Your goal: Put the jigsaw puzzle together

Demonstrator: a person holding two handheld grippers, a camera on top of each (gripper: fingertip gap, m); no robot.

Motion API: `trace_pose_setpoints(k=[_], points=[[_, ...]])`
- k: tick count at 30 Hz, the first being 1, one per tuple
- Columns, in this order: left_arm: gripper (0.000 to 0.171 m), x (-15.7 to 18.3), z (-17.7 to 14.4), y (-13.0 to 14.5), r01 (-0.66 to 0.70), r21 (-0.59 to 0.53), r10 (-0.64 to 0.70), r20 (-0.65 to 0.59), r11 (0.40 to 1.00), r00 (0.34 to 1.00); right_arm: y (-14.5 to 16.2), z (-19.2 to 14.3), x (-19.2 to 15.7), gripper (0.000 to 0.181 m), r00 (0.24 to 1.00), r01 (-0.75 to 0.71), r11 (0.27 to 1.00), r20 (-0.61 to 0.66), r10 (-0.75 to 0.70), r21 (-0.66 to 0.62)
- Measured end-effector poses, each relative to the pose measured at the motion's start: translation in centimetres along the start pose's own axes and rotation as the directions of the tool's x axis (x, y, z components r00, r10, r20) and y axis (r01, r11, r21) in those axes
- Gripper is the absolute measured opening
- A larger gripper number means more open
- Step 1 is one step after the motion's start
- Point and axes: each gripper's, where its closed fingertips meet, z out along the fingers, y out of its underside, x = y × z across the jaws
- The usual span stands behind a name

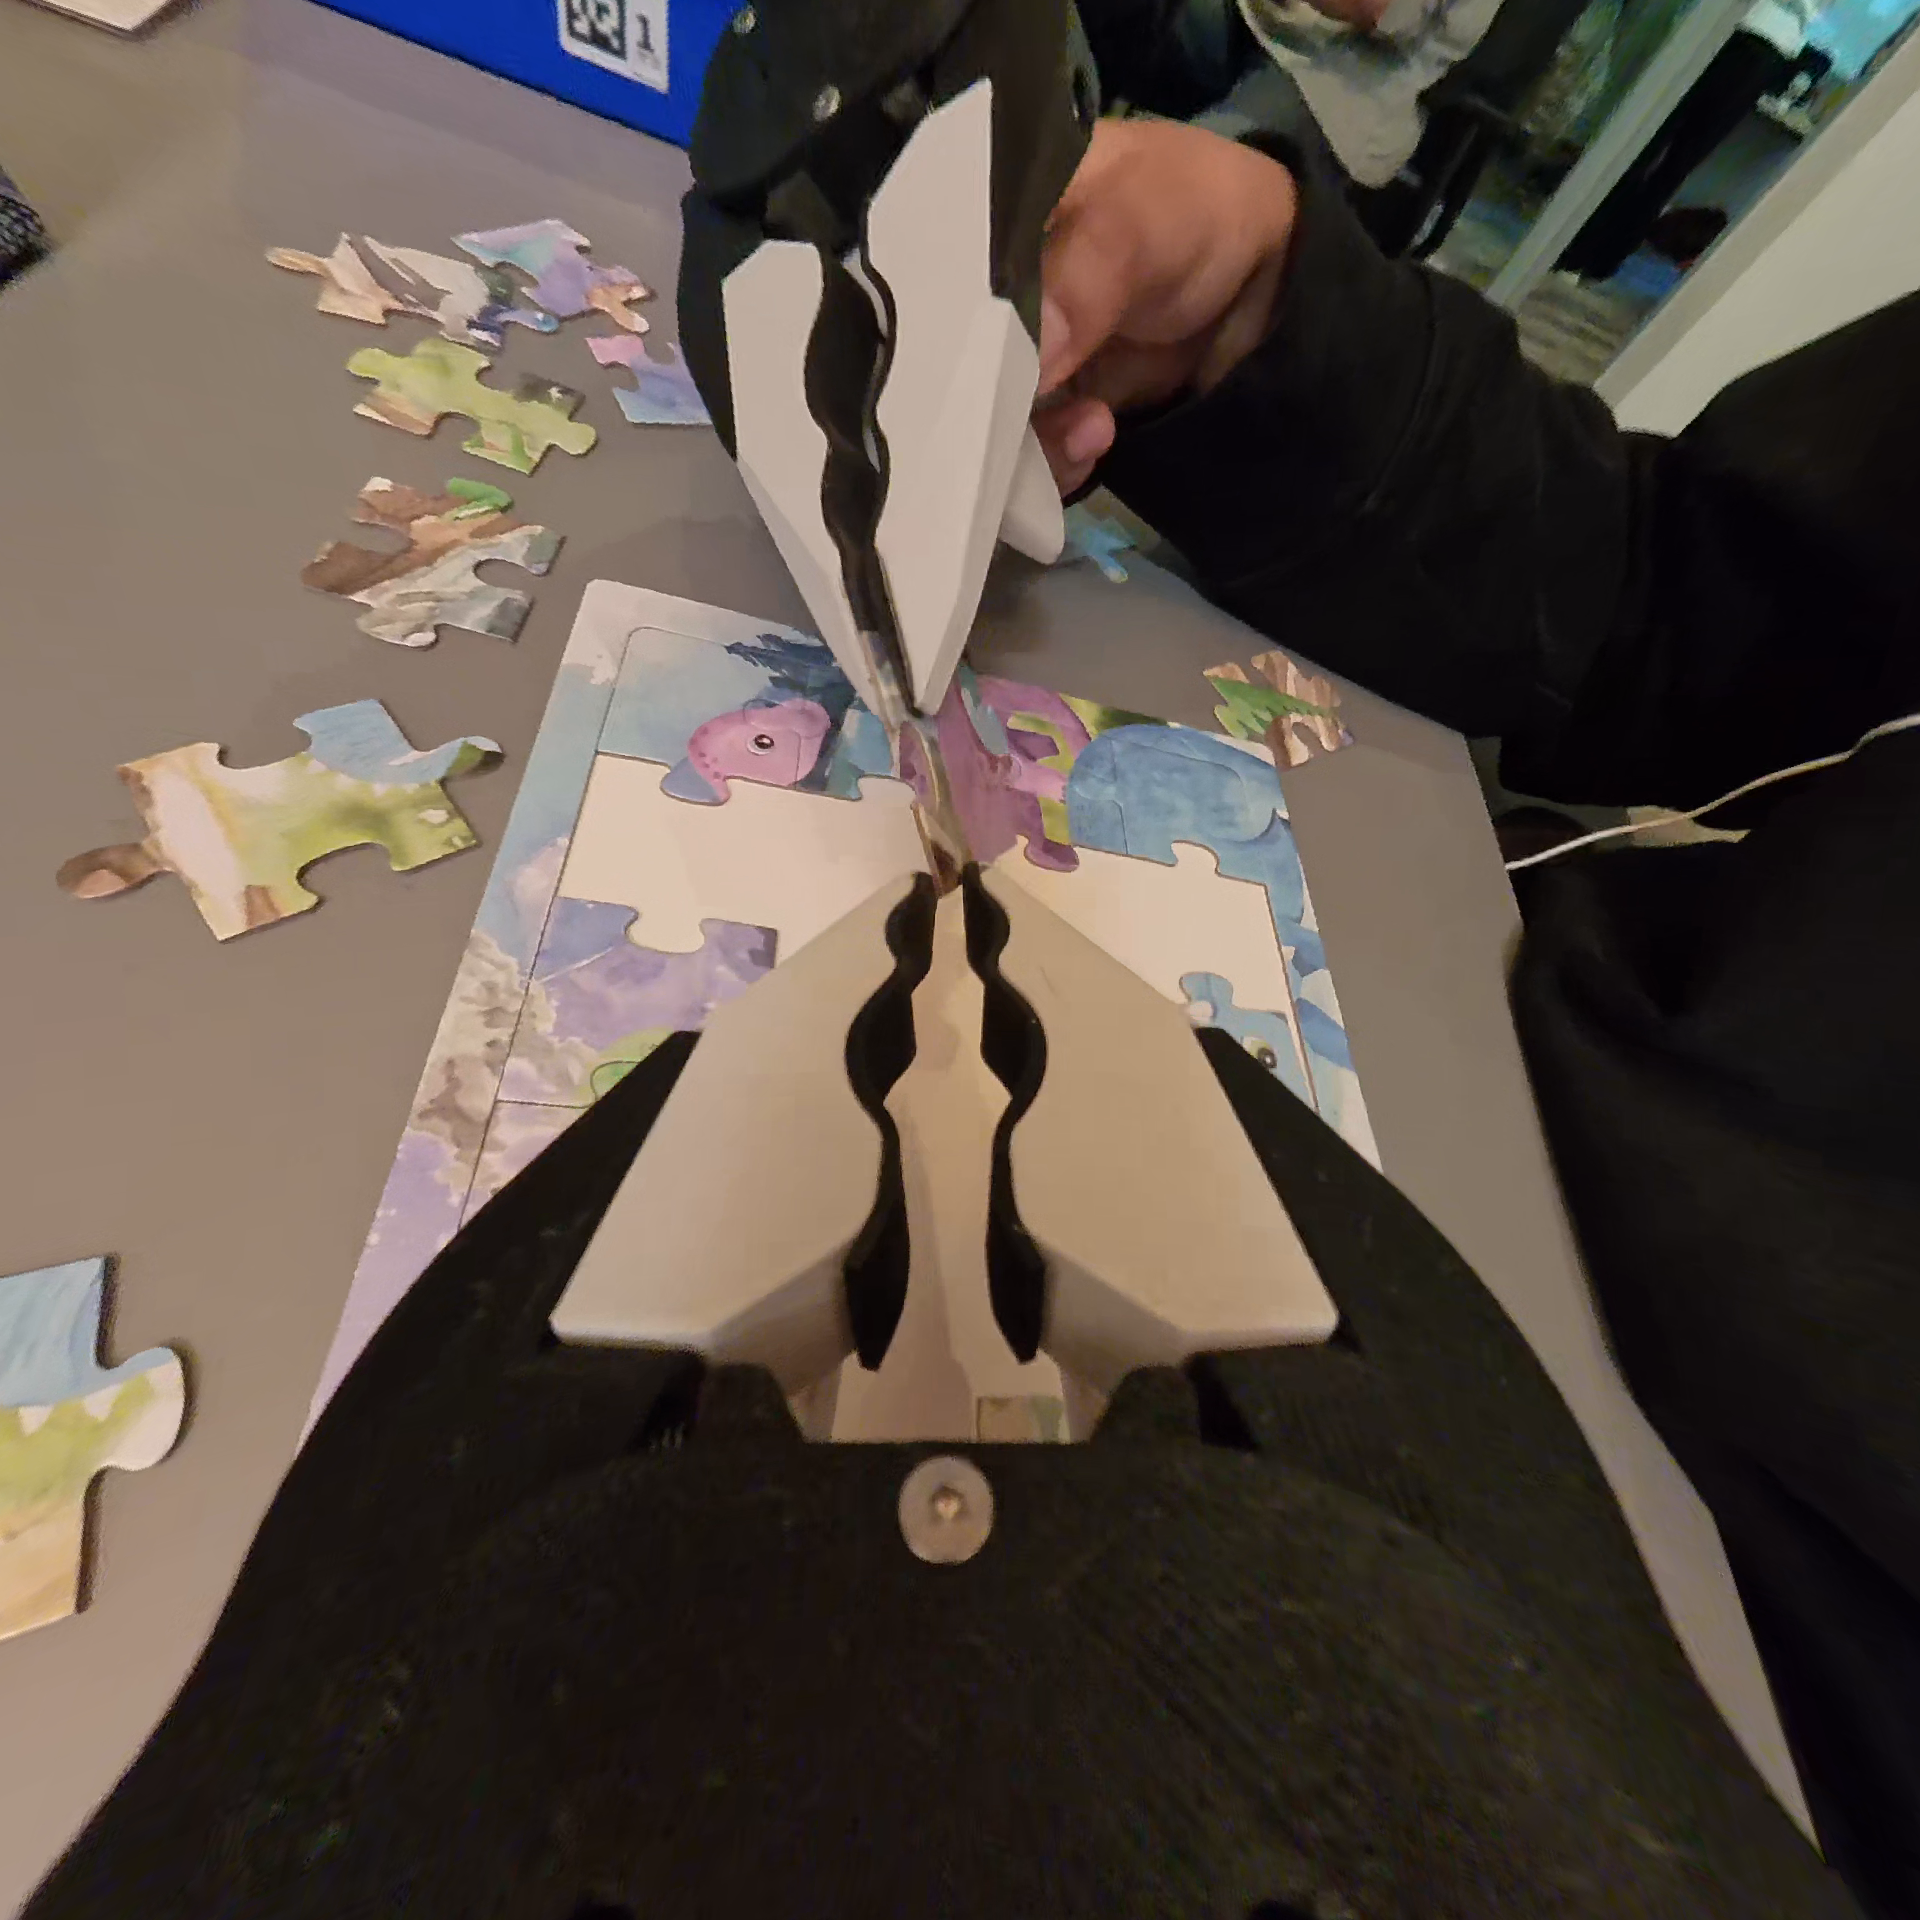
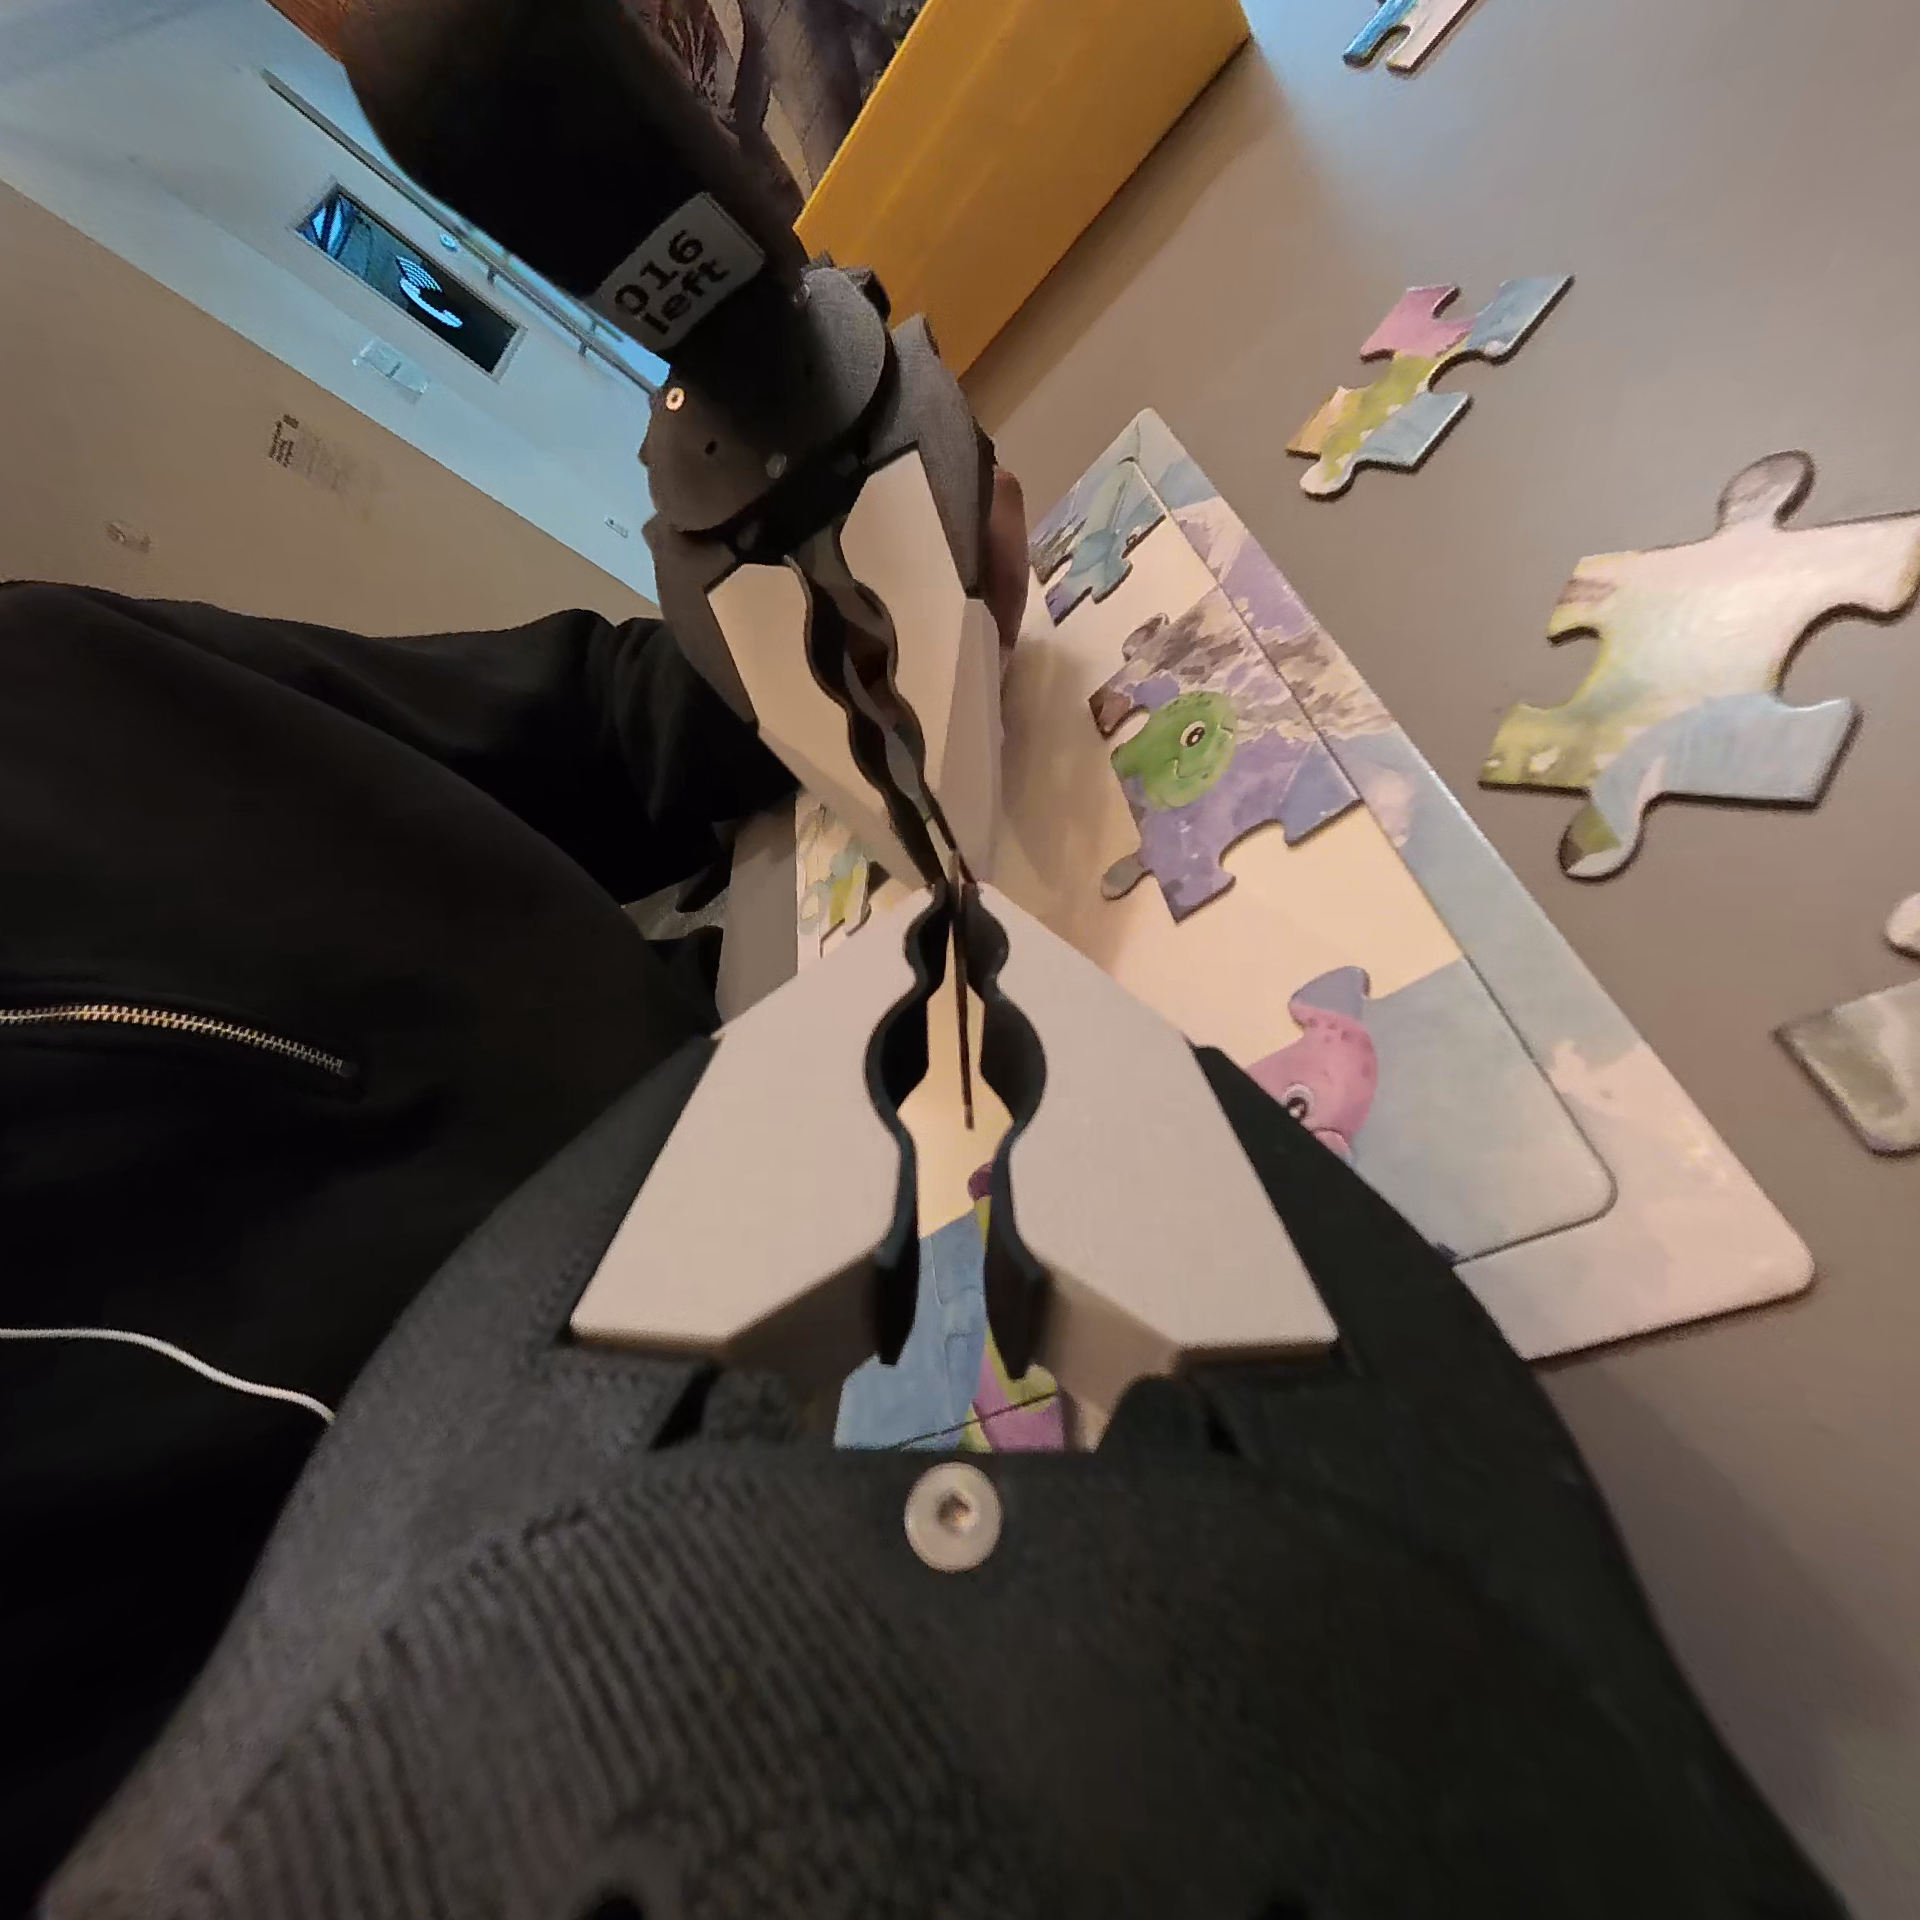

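A puzzle tray (image 1: 727, 842) lies on the grey table with several pieces set in it: a pink dinosaur head (image 1: 758, 743), a blue dinosaur (image 1: 1164, 790) and a purple piece (image 1: 644, 966). Much of its cream base is bare (image 2: 1351, 935). My left gripper (image 1: 940, 883) and my right gripper (image 2: 956, 904) meet tip to tip above the tray's middle. Both are shut on one puzzle piece (image 1: 928, 790), held upright and seen edge-on as a thin strip (image 2: 963, 1039). The right gripper (image 1: 914, 707) comes down from the far side. The left gripper (image 2: 940, 862) also shows in the right wrist view.
Several loose pieces lie left of the tray (image 1: 281, 821) (image 1: 436, 561) (image 1: 468, 405), one at the near left (image 1: 62, 1444) and one to its right (image 1: 1283, 712). A blue box (image 1: 499, 42) and a yellow box (image 2: 1018, 135) stand at the back. A person's black sleeve (image 1: 1455, 520) and white cable (image 1: 1714, 800) are at the right. The pink dinosaur head (image 1: 758, 743) is about 8 cm from both grippers' fingertips. The blue dinosaur (image 1: 1164, 790) is about equally far from each gripper, around 12 cm.
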Motion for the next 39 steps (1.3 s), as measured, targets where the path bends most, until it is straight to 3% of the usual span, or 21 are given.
trace_pose_setpoints(k=[8,15,17,22,26,31,39], points=[[0.003,-0.4,-0.1,-0.1,-0.007,0.0,0.007,0.039,1.0,0.999,-0.4,-0.2,0.2,0.0,1.0,0.002,1.0,-0.016,-0.001,0.024],[0.005,-2.2,-0.9,-0.7,0.055,0.064,-0.061,0.107,0.996,0.992,0.4,-1.5,2.6,0.0,0.989,-0.055,0.998,-0.136,0.055,0.004],[0.01,-2.3,-1.0,-0.7,0.063,0.07,-0.071,0.112,0.996,0.991,0.4,-1.8,2.9,0.0,0.988,-0.059,0.998,-0.142,0.061,0.019],[0.041,-2.6,-0.6,-0.5,0.02,0.037,-0.026,0.17,0.999,0.985,-1.7,-1.7,1.2,0.0,0.998,-0.057,0.989,-0.031,0.062,0.14],[0.036,-2.1,0.0,0.1,-0.031,-0.02,0.034,0.172,0.999,0.985,-2.4,-1.3,0.8,0.0,0.998,-0.054,0.983,-0.015,0.057,0.178],[0.008,-1.9,0.0,0.2,-0.068,-0.034,0.073,0.181,0.997,0.981,-2.5,-0.9,0.9,0.0,0.997,-0.073,0.979,-0.008,0.076,0.188],[0.005,-2.4,-0.7,-0.4,-0.062,0.004,0.06,0.198,0.998,0.978,-2.0,-1.0,1.3,0.001,0.996,-0.084,0.982,-0.015,0.088,0.167]])
